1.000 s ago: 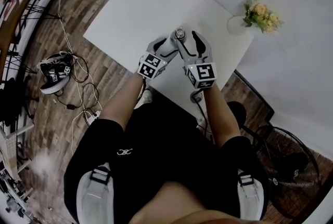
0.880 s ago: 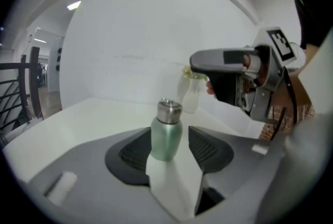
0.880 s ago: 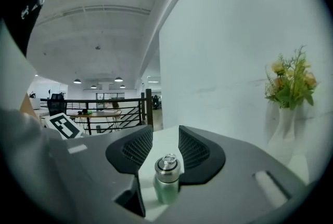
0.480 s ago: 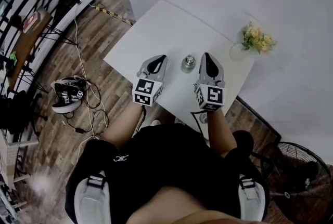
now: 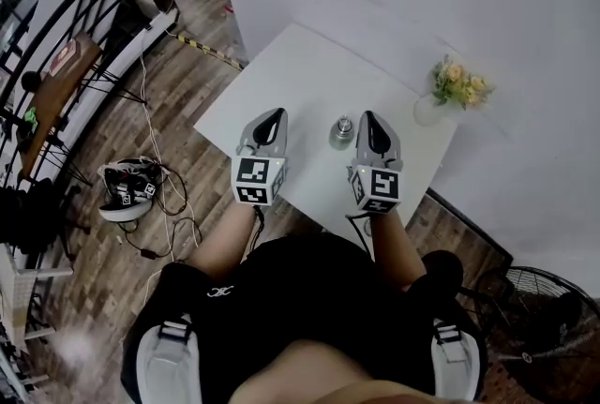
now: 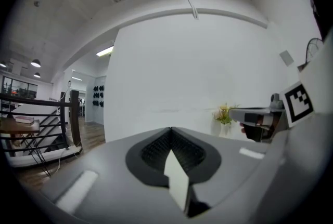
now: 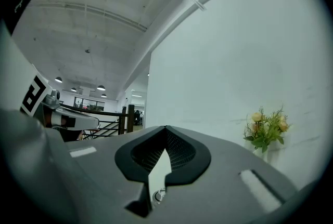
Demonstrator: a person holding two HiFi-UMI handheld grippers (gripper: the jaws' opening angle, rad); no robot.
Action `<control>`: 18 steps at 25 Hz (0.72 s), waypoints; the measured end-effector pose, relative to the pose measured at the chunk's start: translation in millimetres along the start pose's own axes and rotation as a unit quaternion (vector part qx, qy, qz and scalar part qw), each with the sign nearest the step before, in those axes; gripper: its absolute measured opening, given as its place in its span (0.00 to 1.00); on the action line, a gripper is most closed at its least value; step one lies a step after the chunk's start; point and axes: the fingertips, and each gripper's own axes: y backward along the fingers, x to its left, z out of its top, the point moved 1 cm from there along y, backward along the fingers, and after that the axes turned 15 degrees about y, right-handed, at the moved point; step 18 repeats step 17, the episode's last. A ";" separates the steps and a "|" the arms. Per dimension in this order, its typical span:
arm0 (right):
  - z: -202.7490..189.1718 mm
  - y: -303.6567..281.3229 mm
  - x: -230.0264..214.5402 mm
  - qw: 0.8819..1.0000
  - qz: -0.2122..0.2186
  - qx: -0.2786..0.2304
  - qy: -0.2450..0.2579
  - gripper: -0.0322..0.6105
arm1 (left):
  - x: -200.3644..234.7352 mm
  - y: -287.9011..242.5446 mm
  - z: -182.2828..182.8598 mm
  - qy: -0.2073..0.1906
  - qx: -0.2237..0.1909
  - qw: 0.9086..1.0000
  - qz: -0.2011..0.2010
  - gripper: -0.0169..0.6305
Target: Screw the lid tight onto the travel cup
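Note:
The travel cup [image 5: 342, 131], small and metallic with its lid on top, stands upright on the white table [image 5: 291, 74] near the front edge. My left gripper [image 5: 275, 115] hovers to the cup's left, shut with nothing held. My right gripper [image 5: 370, 118] hovers to the cup's right, also shut and empty. Neither touches the cup. In the left gripper view the closed jaws [image 6: 170, 130] point at the white wall, with the right gripper [image 6: 260, 118] alongside. The right gripper view shows its closed jaws [image 7: 165, 128] and the left gripper [image 7: 70, 116] at the left.
A vase of yellow flowers [image 5: 457, 85] stands at the table's far right corner against the wall. On the wooden floor to the left lie a headset [image 5: 127, 189] and cables. A fan [image 5: 539, 318] stands at the lower right. A black railing [image 5: 84, 37] runs along the left.
Both grippers were open around the cup a second ago. They have let go, drawn back to either side and shut. The head view has pulled back from the table.

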 end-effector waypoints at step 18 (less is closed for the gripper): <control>-5.1 -5.5 12.9 1.000 0.018 0.017 0.006 0.05 | -1.8 3.5 5.3 -0.035 -0.004 0.999 -0.001 0.11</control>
